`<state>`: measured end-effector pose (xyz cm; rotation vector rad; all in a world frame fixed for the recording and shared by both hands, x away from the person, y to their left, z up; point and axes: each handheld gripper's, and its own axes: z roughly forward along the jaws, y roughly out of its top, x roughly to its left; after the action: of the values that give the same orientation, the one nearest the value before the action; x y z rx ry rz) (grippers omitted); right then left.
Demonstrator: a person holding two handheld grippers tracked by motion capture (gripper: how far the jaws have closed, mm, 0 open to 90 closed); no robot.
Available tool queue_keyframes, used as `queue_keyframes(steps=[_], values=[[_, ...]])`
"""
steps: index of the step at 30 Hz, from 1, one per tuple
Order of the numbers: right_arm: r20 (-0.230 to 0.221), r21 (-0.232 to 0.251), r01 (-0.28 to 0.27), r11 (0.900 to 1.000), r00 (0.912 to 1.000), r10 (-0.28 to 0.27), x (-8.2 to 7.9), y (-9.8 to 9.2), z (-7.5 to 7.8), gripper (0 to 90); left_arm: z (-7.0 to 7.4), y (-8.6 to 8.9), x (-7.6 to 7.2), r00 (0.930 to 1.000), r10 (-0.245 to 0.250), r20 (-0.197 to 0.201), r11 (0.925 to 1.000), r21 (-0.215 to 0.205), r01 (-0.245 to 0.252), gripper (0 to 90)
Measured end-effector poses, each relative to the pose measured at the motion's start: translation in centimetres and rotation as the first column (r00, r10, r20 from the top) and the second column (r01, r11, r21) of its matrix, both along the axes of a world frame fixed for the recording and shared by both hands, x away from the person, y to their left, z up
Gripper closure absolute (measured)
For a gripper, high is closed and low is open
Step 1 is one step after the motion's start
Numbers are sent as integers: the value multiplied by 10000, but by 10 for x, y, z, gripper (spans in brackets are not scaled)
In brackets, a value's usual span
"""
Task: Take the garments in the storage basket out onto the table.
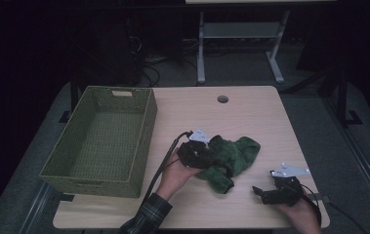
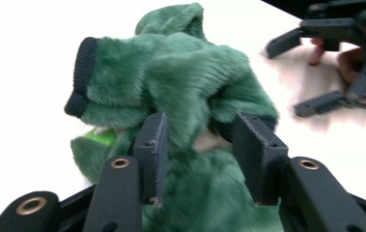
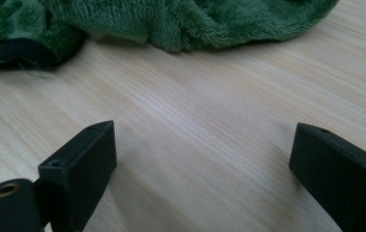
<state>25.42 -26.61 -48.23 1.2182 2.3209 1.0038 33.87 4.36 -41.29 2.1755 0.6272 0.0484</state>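
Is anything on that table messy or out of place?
Only the green fleece garment: it lies crumpled in a heap on the table beside the woven basket. The left gripper has its jaws around a fold.

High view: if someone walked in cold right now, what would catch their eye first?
The crumpled green fleece garment in the middle of the wooden table, with the left hand-held gripper at its left edge; in the left gripper view the fuzzy fabric lies between its parted jaws. Next, the green woven basket standing at the table's left. The right hand-held gripper sits open near the front right, clear of the cloth.
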Motion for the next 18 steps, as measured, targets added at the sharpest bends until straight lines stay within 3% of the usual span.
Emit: queue_keyframes(steps=[10, 18], values=[[0, 3, 1, 10000, 10000, -1, 0, 0, 0, 91, -8, 11, -32, 9995, -322, 45, 9995, 45, 322, 614], [2, -4, -3, 10000, 10000, 3, 0, 0, 0, 91, -32, 2, -32, 9993, -350, 130, 9967, 743, 339, 590]])
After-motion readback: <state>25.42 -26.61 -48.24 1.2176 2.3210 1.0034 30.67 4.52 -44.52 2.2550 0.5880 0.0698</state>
